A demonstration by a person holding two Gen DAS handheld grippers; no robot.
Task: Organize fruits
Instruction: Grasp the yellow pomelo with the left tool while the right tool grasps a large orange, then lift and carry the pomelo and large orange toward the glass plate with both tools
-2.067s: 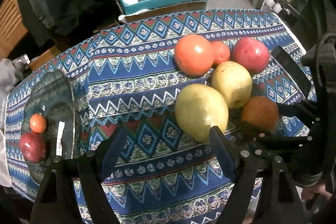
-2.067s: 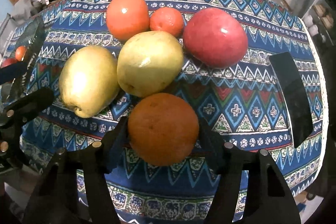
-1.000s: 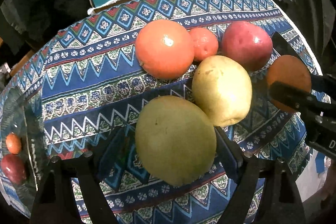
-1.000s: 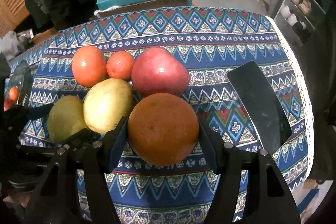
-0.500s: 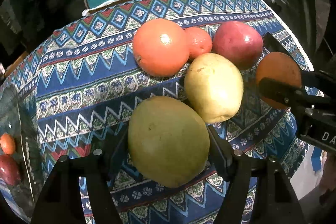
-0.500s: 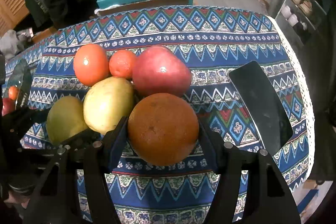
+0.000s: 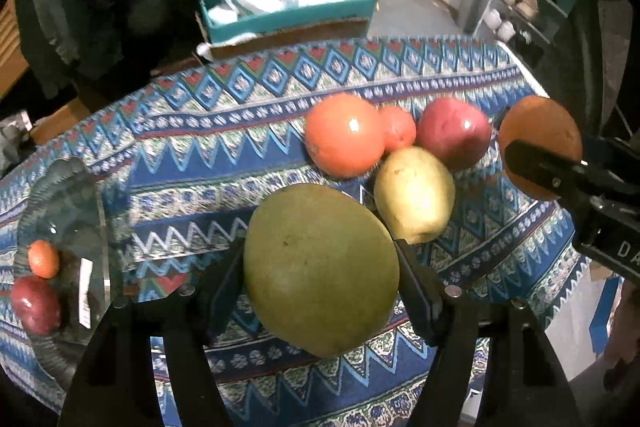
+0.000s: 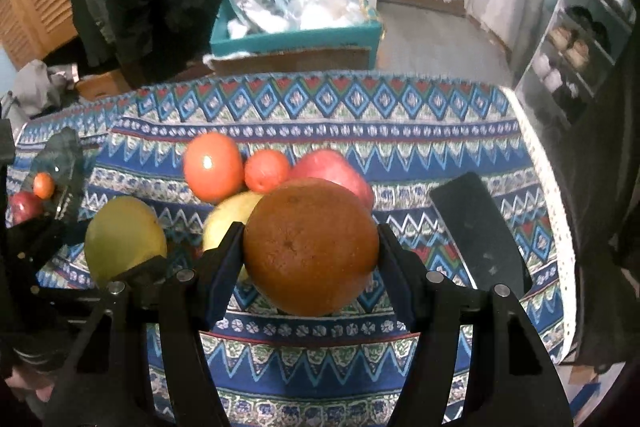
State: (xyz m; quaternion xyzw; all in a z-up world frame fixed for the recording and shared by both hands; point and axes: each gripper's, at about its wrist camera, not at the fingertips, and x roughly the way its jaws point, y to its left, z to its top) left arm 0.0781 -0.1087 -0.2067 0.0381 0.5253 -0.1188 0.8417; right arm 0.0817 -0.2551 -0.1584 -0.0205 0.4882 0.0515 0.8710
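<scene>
My left gripper (image 7: 320, 279) is shut on a big green pear (image 7: 320, 279) and holds it above the patterned tablecloth (image 7: 192, 155). My right gripper (image 8: 310, 247) is shut on a brown-orange orange (image 8: 310, 247), also lifted; it shows in the left wrist view (image 7: 538, 135) at the right. On the cloth lie a yellow pear (image 7: 414, 193), a large orange (image 7: 344, 139), a small tangerine (image 7: 398, 129) and a red apple (image 7: 456, 137). A glass bowl (image 7: 64, 195) at the left holds a small tangerine (image 7: 43, 259) and a red apple (image 7: 35, 305).
A black flat slab (image 8: 478, 231) lies on the cloth at the right. A teal box (image 8: 296, 35) with white bags stands beyond the table's far edge. A shelf rack (image 8: 576, 43) stands at the far right. The table edge with white trim (image 8: 548, 187) runs along the right.
Both grippers have lifted higher with their fruit; the green pear has risen off the cloth and the view has pulled back from the table.
</scene>
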